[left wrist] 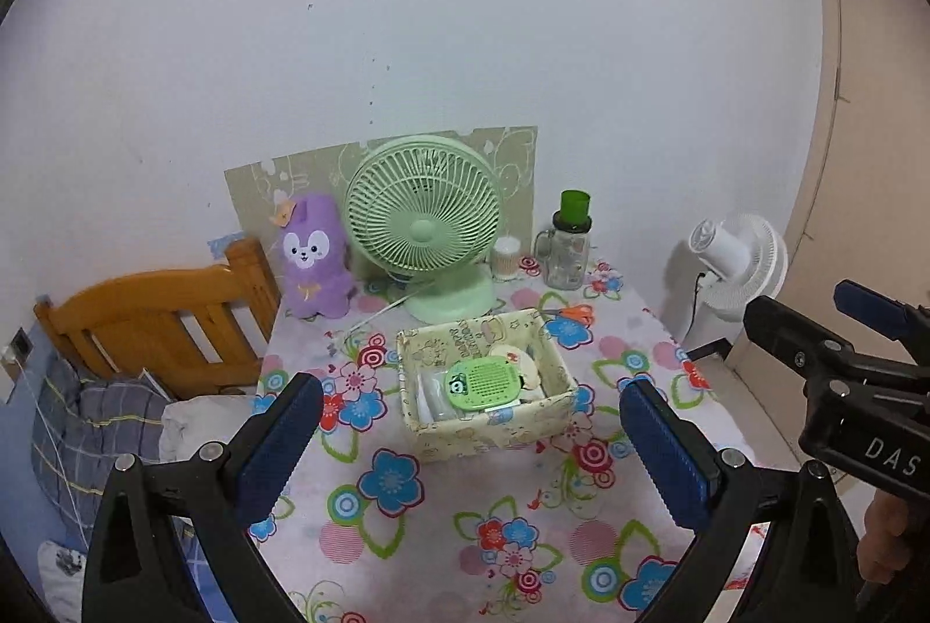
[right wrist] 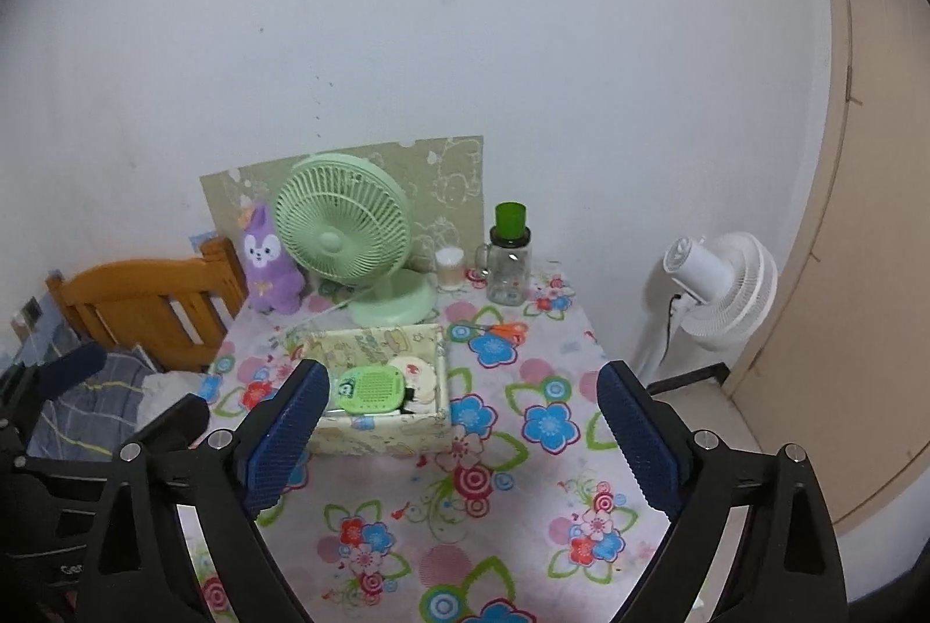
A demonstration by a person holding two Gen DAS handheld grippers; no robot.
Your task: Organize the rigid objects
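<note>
A cream patterned box (left wrist: pixel 494 428) (right wrist: pixel 383 434) stands mid-table on the floral cloth. In it lie a green perforated device (left wrist: pixel 485 382) (right wrist: pixel 372 390), a round white item (right wrist: pixel 415 370) and a clear packet (left wrist: pixel 436 393). Orange-handled scissors (left wrist: pixel 572 314) (right wrist: pixel 503 329) lie behind the box to the right. My left gripper (left wrist: pixel 471 440) is open and empty, hovering in front of the box. My right gripper (right wrist: pixel 459 428) is open and empty, beside the left one; it shows at the right edge of the left wrist view (left wrist: pixel 854 332).
At the table's back stand a green desk fan (left wrist: pixel 427 228) (right wrist: pixel 349 239), a purple plush (left wrist: pixel 311 257) (right wrist: pixel 270 262), a cotton-swab jar (left wrist: pixel 505 258) (right wrist: pixel 450 268) and a green-lidded glass jar (left wrist: pixel 567 245) (right wrist: pixel 510 257). A wooden bed frame (left wrist: pixel 157 315) is left, a white floor fan (right wrist: pixel 721 286) right.
</note>
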